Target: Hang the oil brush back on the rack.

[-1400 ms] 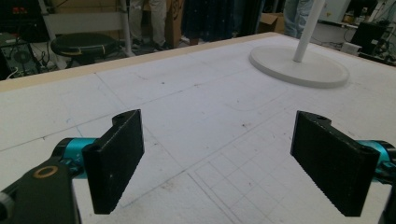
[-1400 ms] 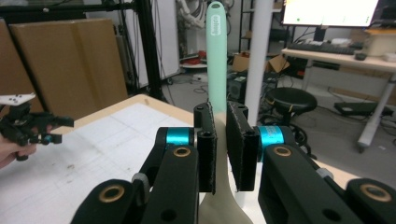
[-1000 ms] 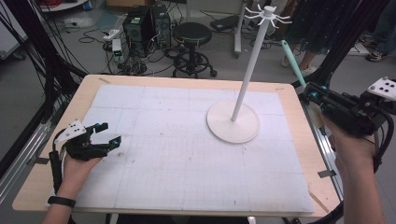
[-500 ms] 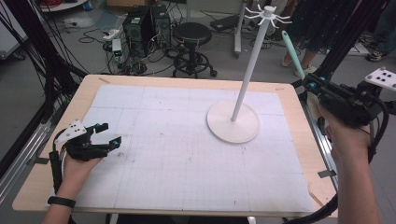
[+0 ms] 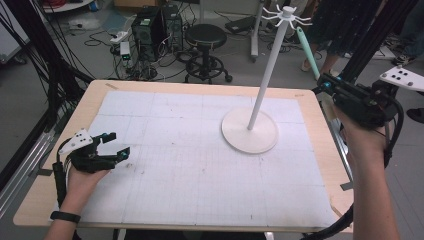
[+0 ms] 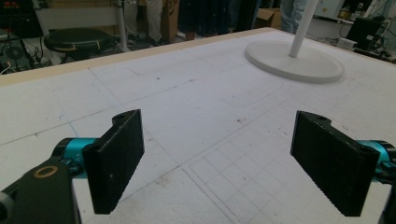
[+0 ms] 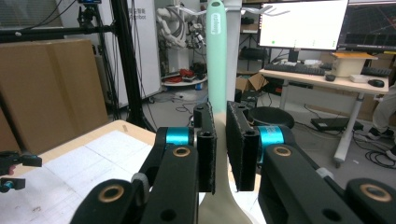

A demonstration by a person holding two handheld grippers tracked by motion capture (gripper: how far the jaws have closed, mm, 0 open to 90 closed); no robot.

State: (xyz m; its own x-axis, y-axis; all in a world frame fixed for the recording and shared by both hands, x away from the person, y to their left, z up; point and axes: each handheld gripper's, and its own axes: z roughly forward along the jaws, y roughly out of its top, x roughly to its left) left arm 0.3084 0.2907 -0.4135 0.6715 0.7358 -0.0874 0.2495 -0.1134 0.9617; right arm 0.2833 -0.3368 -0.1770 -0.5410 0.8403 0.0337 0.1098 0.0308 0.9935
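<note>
High view: the right gripper [image 5: 325, 84] is held in the air past the right edge of the desk [image 5: 200, 86], beside the white stand [image 5: 250, 135], which rests on the white gridded mat [image 5: 190, 165]; its jaws are clamped on a mint-green utensil [image 5: 308, 52] whose handle points up and away, near the hooks at the stand's top; right gripper view shows the pads pressed on either side of that handle [image 7: 215, 56], just above the wider pale end; the left gripper [image 5: 116, 146] rests low on the mat near the left edge of the desk, well apart from the stand, its jaws spread wide with nothing between them.
</note>
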